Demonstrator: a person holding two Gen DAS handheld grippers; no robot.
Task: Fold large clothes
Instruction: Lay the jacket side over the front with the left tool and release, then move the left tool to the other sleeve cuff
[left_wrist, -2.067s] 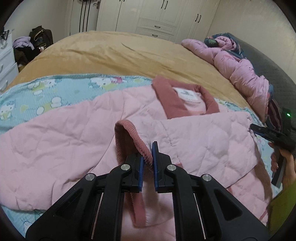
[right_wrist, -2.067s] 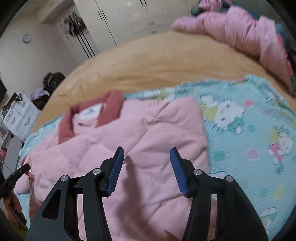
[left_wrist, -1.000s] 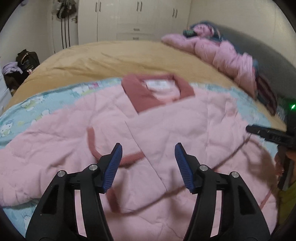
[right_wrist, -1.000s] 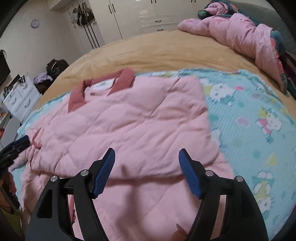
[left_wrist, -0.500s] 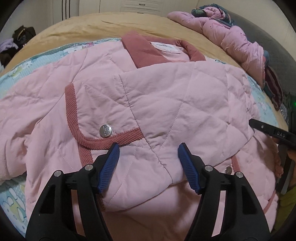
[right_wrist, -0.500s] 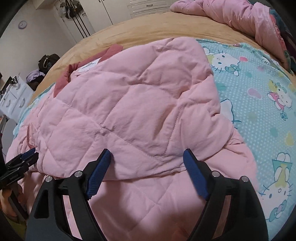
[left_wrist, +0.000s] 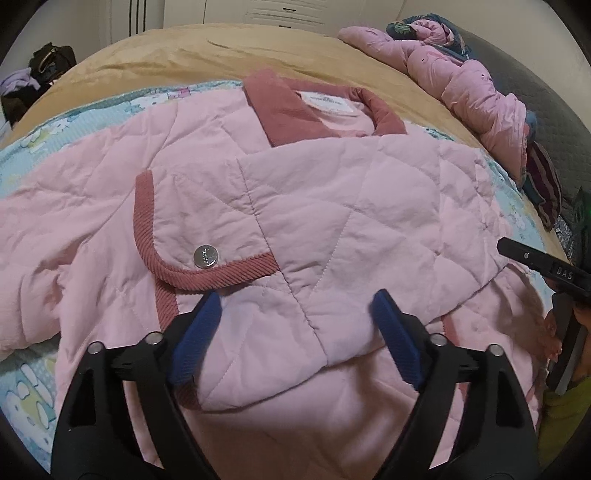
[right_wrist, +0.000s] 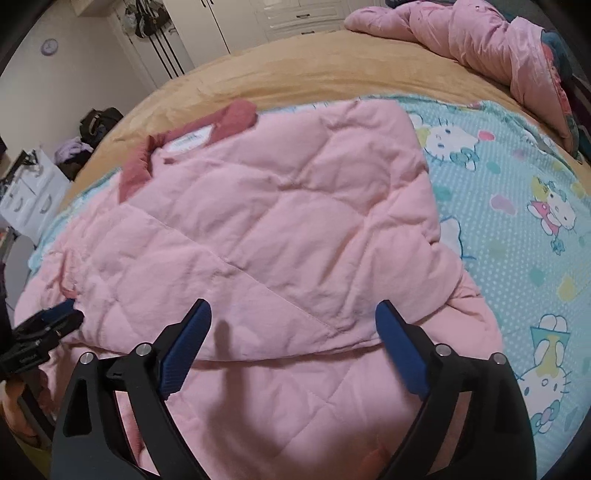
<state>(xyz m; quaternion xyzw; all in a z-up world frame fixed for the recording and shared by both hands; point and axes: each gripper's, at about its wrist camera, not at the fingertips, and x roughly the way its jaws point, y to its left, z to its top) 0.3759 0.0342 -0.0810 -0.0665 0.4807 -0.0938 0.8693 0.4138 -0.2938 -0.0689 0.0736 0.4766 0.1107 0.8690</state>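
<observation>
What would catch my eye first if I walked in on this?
A big pink quilted jacket lies spread across the cartoon-print sheet, dark-pink collar at the far end. A silver snap glints on its cuff. Both hand-held grippers hover open over its near edge.

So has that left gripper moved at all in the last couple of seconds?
Yes. The left gripper let go of the sleeve cuff, opened and came in low over the pink jacket; the collar sits higher in its view than before.

Pink quilted jacket (right_wrist: 280, 221) on the bed

Right gripper (right_wrist: 291, 343), jaws wide apart, hangs over its folded hem near the bed's front edge.
</observation>
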